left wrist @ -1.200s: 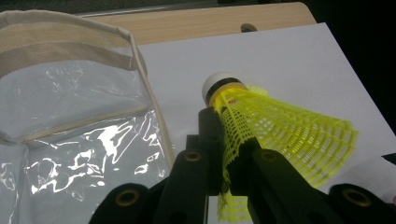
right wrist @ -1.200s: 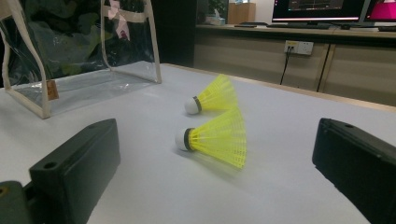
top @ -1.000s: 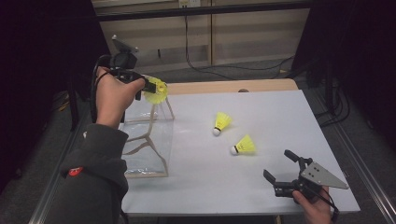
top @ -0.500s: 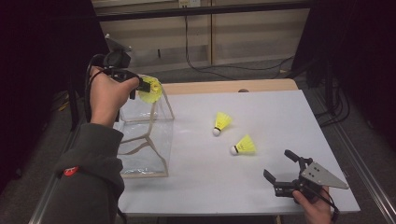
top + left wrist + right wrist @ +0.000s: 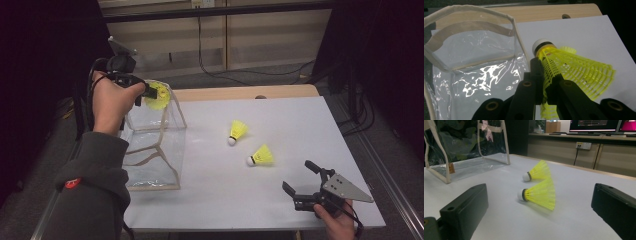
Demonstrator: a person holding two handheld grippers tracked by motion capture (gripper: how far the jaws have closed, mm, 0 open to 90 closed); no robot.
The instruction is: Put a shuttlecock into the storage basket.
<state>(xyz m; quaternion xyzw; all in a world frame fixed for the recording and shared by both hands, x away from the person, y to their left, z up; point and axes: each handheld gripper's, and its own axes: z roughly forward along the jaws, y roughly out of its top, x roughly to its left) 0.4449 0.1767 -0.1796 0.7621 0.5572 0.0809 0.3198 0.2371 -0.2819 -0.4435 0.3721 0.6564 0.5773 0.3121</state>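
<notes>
Holding a yellow shuttlecock (image 5: 564, 62) clamped by its skirt, your left hand-held gripper (image 5: 148, 93) hovers above the clear bag (image 5: 155, 145). The bag's open mouth lies just below, cork end pointing away from you. Your right hand-held gripper (image 5: 301, 181) rests wide and empty.

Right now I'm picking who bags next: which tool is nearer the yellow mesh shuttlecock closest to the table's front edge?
Right. The right tool sits just beyond that shuttlecock; the left tool is over the clear bag.

No legible text, seemingly.

We see the held shuttlecock (image 5: 564, 67) with its skirt partly hidden behind the left claw (image 5: 544, 75), and the clear bag (image 5: 474, 75) cut off at the left edge.
</notes>
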